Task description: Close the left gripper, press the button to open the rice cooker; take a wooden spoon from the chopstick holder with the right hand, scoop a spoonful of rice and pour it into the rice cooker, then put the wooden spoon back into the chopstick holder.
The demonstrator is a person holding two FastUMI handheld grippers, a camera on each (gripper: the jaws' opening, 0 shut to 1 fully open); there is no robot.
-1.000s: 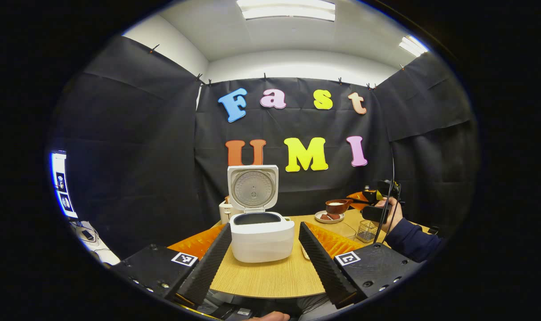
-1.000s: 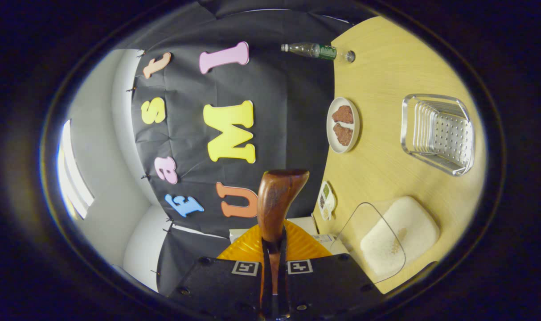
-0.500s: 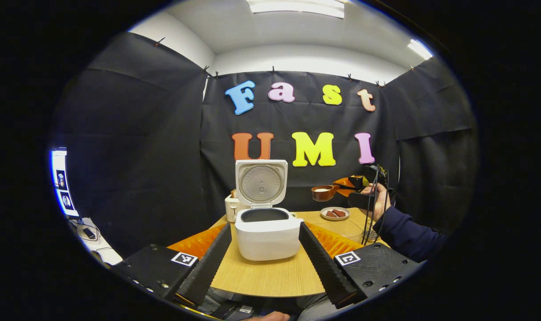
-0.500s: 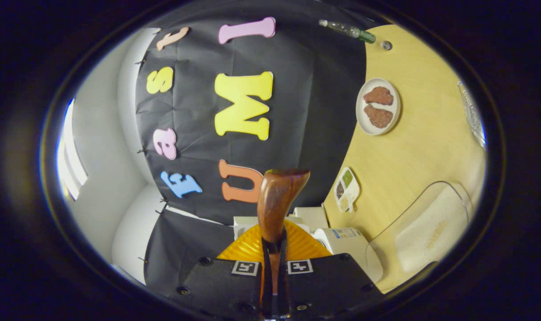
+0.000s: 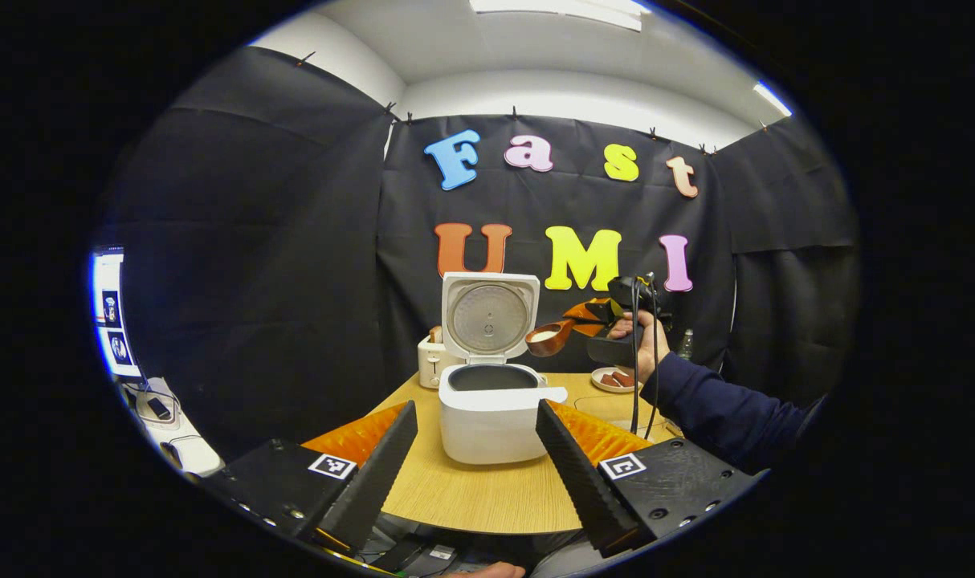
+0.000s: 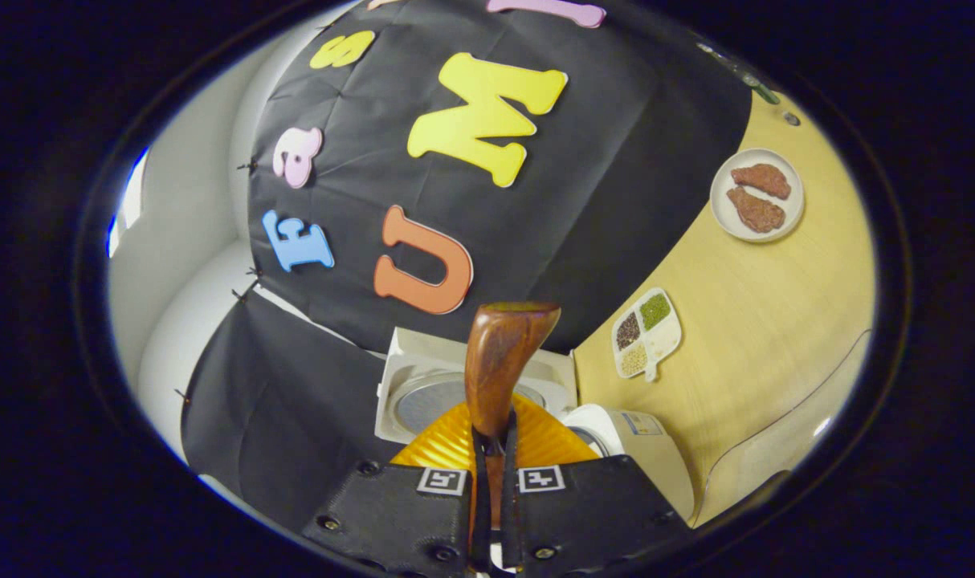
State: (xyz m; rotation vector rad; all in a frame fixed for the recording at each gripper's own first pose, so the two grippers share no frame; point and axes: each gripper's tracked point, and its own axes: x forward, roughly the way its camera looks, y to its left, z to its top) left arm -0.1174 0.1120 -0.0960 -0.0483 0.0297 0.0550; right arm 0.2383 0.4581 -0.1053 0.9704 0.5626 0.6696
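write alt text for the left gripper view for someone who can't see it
A hand holds the right tongs gripping a wooden spoon of rice just right of the open white rice cooker on a wooden table. The left tongs stand open in the foreground.

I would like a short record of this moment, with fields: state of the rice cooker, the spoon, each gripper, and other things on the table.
rice cooker: lid upright and open, pot exposed
wooden spoon: held in the air right of the lid, above the cooker's right edge, rice in its bowl
right gripper: shut on the spoon handle
left gripper: open, fingers apart, holding nothing
table: plate with two brown pieces, small divided dish of grains
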